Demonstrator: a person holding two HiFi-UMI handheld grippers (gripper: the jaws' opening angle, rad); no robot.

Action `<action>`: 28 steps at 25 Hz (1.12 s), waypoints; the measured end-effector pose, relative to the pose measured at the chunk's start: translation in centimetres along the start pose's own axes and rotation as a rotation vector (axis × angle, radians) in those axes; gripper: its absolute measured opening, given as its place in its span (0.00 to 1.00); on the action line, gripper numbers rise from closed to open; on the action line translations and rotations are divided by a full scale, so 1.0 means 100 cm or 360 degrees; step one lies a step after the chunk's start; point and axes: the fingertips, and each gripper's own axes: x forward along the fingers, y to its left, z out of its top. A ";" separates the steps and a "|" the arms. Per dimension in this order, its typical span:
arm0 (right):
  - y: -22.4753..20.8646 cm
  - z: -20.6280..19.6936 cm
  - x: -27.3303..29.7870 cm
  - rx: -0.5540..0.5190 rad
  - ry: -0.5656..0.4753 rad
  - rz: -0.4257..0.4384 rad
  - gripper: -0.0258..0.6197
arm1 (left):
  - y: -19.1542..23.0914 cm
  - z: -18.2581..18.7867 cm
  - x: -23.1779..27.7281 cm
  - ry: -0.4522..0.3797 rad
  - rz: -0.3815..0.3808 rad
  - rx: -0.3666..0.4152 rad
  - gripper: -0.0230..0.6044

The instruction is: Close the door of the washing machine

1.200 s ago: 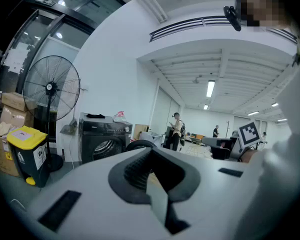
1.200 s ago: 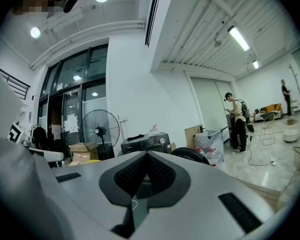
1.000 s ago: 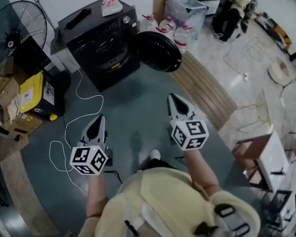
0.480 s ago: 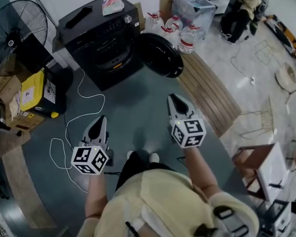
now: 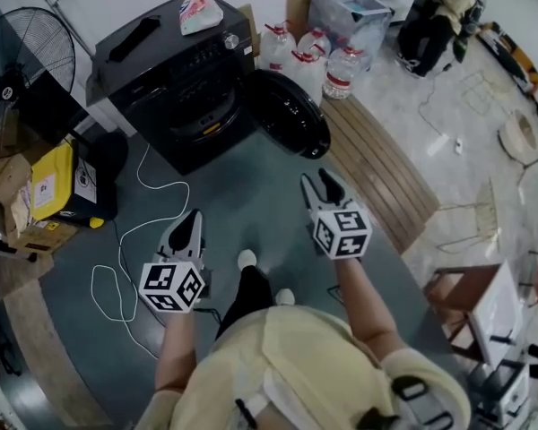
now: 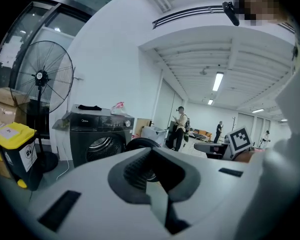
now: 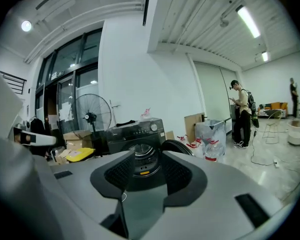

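The black washing machine (image 5: 175, 88) stands at the back left, with its round door (image 5: 287, 110) swung open to the right of the drum. Both grippers hover over the grey floor, well short of it. My left gripper (image 5: 191, 219) ends in a single closed point and holds nothing. My right gripper (image 5: 320, 184) has just been opening; its two tips stand forked apart with nothing between them. In the right gripper view the machine (image 7: 135, 134) and door (image 7: 177, 146) lie straight ahead between the jaws. The left gripper view has the machine (image 6: 97, 139) ahead at left.
A standing fan (image 5: 22, 61) and a yellow bin (image 5: 54, 182) are left of the machine. A white cable (image 5: 130, 240) loops over the floor. Water bottles (image 5: 309, 61) stand behind the door, a wooden slatted strip (image 5: 377, 168) runs at right. A pink bag (image 5: 197, 7) lies on the machine.
Both grippers and the person have moved toward the washing machine. The right gripper's jaws, shut in both earlier frames, now stand apart. The left gripper keeps its closed point.
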 end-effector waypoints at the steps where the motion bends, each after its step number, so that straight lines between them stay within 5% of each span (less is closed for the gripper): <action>1: 0.000 0.000 0.012 -0.0001 0.0012 -0.0011 0.27 | 0.010 0.003 0.008 0.0003 -0.0003 -0.0009 0.04; 16: -0.025 -0.004 0.166 -0.0032 0.0173 -0.0301 0.31 | 0.145 0.030 0.101 0.0068 -0.0074 0.0033 0.05; 28: -0.041 -0.029 0.275 -0.0043 0.0370 -0.0215 0.31 | 0.185 0.034 0.155 0.0070 0.0063 -0.0027 0.05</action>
